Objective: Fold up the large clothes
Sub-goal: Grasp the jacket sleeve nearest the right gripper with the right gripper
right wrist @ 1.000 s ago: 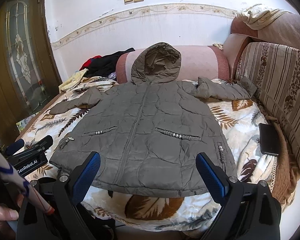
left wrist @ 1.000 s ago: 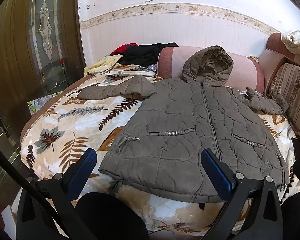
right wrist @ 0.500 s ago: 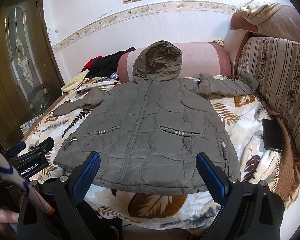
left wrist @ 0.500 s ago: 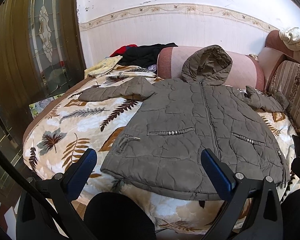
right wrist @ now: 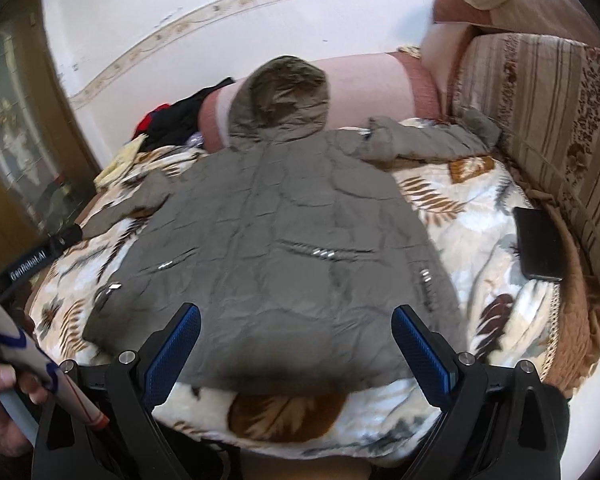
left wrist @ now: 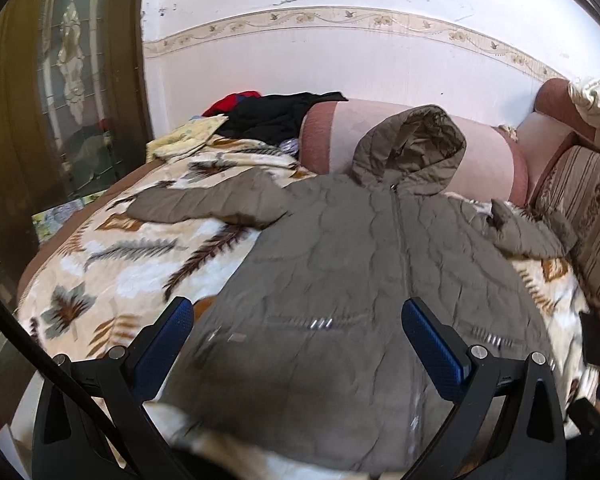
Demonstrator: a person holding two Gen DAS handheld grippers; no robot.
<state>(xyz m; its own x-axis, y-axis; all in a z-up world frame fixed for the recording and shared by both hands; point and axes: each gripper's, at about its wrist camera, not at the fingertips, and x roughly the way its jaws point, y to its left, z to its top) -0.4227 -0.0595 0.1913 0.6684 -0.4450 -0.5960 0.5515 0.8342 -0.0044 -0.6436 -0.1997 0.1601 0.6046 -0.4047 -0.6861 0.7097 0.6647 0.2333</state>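
Note:
A large olive-grey quilted hooded jacket [left wrist: 364,280] [right wrist: 276,240] lies flat and zipped on a leaf-patterned bedspread [left wrist: 112,256] [right wrist: 472,216]. Its hood rests against a pink bolster, and both sleeves are spread outward. My left gripper [left wrist: 298,332] is open over the jacket's lower left part, nothing between its blue pads. My right gripper [right wrist: 296,336] is open too, just above the jacket's bottom hem. Neither gripper touches the cloth.
A pile of black, red and yellow clothes [left wrist: 268,116] lies at the bed's far left. A striped sofa back [right wrist: 552,120] borders the right side, and a dark phone [right wrist: 540,244] lies beside it. A glazed wooden door [left wrist: 60,100] stands at the left. A hand [right wrist: 0,408] holds the other gripper's handle.
Both grippers have moved forward and lower toward the jacket, which now fills more of each view. The right view has tilted. The jacket itself has not moved.

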